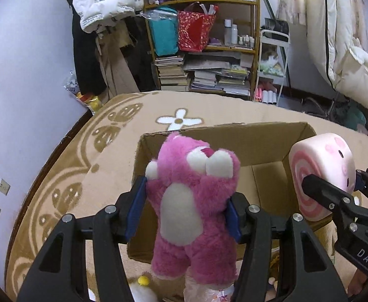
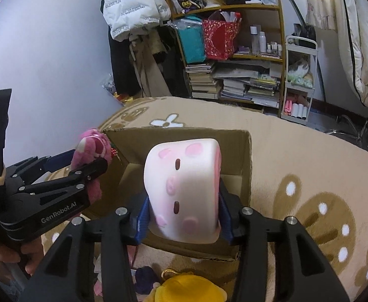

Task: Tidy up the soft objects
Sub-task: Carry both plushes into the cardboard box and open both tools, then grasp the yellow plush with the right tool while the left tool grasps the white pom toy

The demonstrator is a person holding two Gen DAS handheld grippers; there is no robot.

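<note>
Step in hand: carry-and-deposit; both toys are held over the open cardboard box (image 1: 234, 156), neither is in it yet (a judgement from how they hang above the rim).

Left gripper (image 1: 186, 201): lower centre of the left wrist view; blue pads pressed into the sides of the pink plush bear (image 1: 191, 196), jaws at middling width, holding it upright by the body.

Right gripper (image 2: 182, 214): lower centre of the right wrist view; pads against both flanks of the pink-and-white squishy roll (image 2: 186, 188), jaws at middling width, holding it.

Box: one, flaps open, centre of both views on the beige patterned carpet (image 1: 58, 176); the floor of it that shows is bare.

Next move calls for: lowering each toy past the rim, then opening the jaws wide enough for the soft body to spring free (plush tends to cling to pads, so a clear release before pulling back seems wise); the two grippers sit close together, so going one at a time would avoid a knock.

Count, toys in grip: two (one bear, one roll).

Count, toys waiting: at least one yellow plush (image 2: 191, 287) at bottom centre of the right wrist view; other soft items beside it, too cut off to count.

Count, grippers: two.

Count, hands seen: one, lower left of the right wrist view, partly hidden.
</note>
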